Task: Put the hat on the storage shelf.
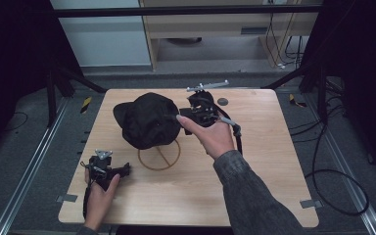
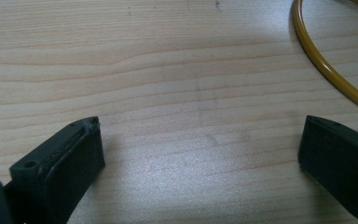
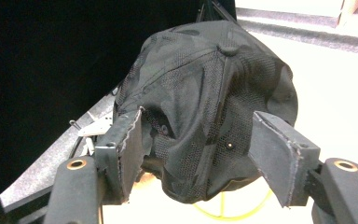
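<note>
A: Black cap just left of centre in the high view, perched above a yellow ring on the table.

B: Seen too in the right gripper view, centre frame, crown button up top, mesh panels facing the camera.

A: Right gripper just right of the cap in the high view, held in a hand with a grey sleeve.

B: Jaws wide apart in its own view, one either side of the cap's back edge; cannot tell whether the left jaw touches the fabric.

A: Left gripper at lower left of the high view, low on the table, well apart from the cap.

B: Jaws spread wide there too, bare wood between them, ring curving through the upper right corner.
</note>
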A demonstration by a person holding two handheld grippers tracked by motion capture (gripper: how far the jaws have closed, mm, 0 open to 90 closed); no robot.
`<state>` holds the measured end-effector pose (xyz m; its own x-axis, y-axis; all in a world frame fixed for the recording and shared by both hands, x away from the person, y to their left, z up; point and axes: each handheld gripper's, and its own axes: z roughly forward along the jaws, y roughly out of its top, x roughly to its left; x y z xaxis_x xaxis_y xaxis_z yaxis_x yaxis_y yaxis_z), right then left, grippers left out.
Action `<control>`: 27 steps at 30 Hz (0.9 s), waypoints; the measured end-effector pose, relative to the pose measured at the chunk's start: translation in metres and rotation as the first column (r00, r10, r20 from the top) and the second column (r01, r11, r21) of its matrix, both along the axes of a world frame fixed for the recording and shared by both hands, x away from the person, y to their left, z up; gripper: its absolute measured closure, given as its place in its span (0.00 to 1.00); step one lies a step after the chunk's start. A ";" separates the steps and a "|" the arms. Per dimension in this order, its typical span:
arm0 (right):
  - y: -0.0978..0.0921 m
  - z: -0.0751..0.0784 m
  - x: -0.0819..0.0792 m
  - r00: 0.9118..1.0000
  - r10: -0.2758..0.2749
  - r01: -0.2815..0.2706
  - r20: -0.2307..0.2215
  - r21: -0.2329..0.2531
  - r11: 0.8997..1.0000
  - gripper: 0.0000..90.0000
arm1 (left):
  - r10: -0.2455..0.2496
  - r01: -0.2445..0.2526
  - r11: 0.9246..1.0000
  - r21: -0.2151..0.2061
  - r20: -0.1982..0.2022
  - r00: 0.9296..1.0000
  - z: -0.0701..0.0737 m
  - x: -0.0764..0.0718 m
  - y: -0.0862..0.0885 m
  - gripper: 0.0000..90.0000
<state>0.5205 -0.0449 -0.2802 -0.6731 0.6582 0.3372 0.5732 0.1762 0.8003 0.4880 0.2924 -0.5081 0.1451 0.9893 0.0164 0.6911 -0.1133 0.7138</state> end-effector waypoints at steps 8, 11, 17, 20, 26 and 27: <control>-0.008 0.008 -0.006 1.000 -0.007 0.008 0.023 -0.009 1.000 0.31 | 0.000 0.000 1.000 0.000 0.000 1.000 0.000 0.000 0.000 0.00; -0.011 0.010 -0.009 0.999 -0.020 0.021 0.037 -0.027 0.999 0.22 | -0.003 0.003 1.000 0.001 0.000 1.000 0.000 0.000 0.000 0.00; -0.014 0.009 -0.013 0.997 -0.048 0.051 0.064 -0.057 0.997 0.12 | -0.006 0.006 1.000 0.002 -0.002 1.000 0.000 0.000 0.000 0.00; -0.017 0.009 -0.015 0.995 -0.055 0.060 0.089 -0.059 0.996 0.09 | -0.003 0.003 1.000 0.000 0.000 1.000 0.000 0.000 -0.001 0.00; -0.024 0.006 -0.020 0.987 -0.071 0.087 0.146 -0.103 0.991 0.08 | -0.002 0.002 1.000 0.002 -0.002 1.000 0.000 0.000 -0.001 0.00; -0.028 0.005 -0.023 0.984 -0.074 0.096 0.160 -0.134 0.986 0.07 | -0.002 0.002 1.000 0.002 -0.002 1.000 0.000 0.000 -0.001 0.00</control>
